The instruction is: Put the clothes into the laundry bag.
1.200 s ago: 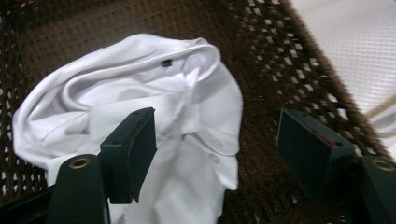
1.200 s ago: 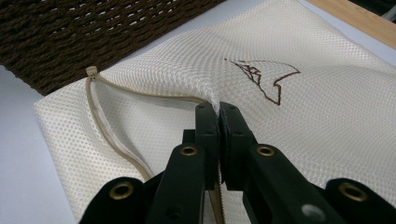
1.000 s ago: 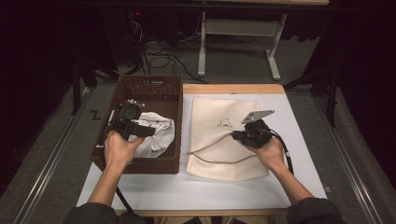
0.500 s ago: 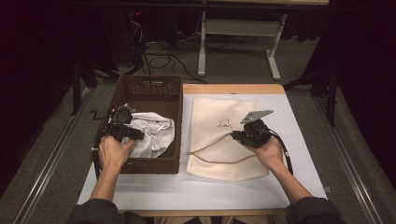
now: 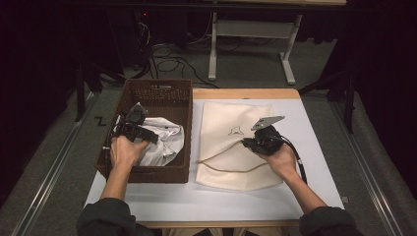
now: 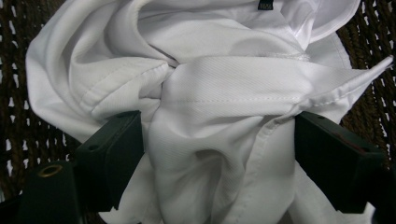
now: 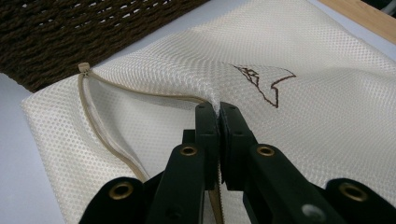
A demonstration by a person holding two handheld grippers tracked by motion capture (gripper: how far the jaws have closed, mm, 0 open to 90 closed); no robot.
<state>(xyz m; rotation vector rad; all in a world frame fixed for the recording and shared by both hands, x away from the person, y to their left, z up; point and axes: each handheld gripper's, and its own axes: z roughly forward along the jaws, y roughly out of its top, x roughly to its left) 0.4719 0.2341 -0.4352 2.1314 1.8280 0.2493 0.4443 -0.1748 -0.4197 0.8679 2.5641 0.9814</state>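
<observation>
While your right gripper [image 7: 218, 109] is pinching the one mesh bag [image 5: 236, 142] flat on the table [image 5: 314, 147], your left gripper [image 6: 219, 144] has just been opening, its jaws straddling the single white shirt [image 6: 210, 93] inside the one basket [image 5: 162, 91].

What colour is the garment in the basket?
White, clearest in the left gripper view: the garment lies bunched in the brown basket.
</observation>
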